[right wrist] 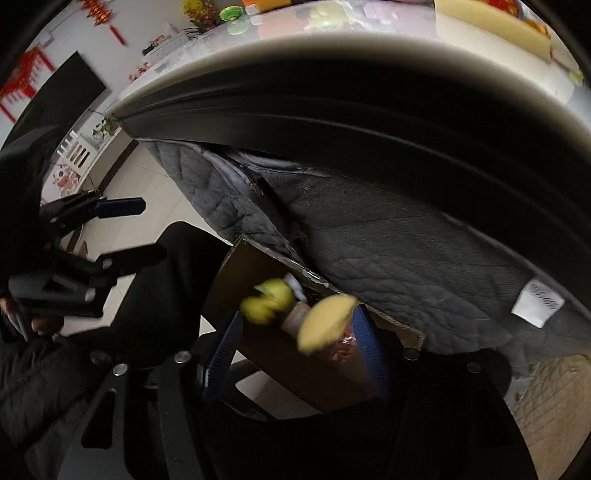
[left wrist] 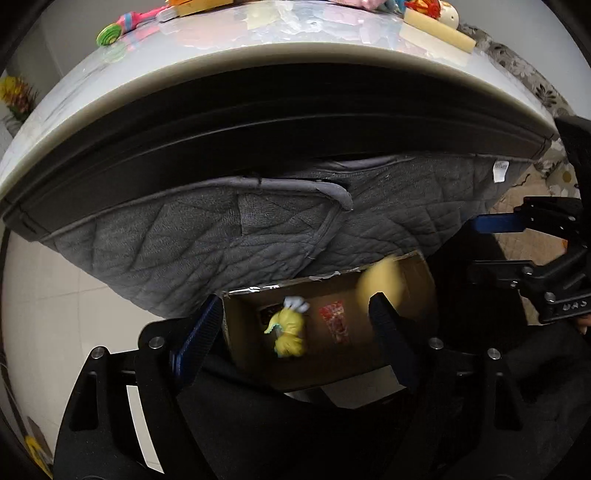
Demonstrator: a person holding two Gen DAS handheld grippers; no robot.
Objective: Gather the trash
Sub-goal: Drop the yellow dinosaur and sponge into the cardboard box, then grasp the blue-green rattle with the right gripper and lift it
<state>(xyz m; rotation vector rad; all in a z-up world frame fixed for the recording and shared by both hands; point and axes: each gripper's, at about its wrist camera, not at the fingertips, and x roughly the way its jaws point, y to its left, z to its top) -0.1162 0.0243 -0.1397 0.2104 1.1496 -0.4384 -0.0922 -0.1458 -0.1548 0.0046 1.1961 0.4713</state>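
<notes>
An open cardboard box (left wrist: 417, 280) stands on the floor below the table's edge. My left gripper (left wrist: 291, 332) hangs over it, open, with nothing pressed between its blue fingers (left wrist: 195, 339). Below it a crumpled yellow wrapper (left wrist: 290, 330) with a white tuft and a red packet (left wrist: 334, 321) are inside the box. In the right wrist view my right gripper (right wrist: 297, 349) is open above the same box (right wrist: 240, 266). A blurred yellow piece (right wrist: 325, 321) is loose in the air between its fingers, free of the pads. The yellow wrapper (right wrist: 267, 299) lies beyond it.
A glass-topped table (left wrist: 258, 62) with toys and a yellow sponge block (left wrist: 436, 31) overhangs the box. A grey quilted cover (left wrist: 221, 236) hangs under it against the box's far wall. A person's dark sleeve (right wrist: 44, 369) is at the left, pale floor tiles (left wrist: 44, 295) beyond.
</notes>
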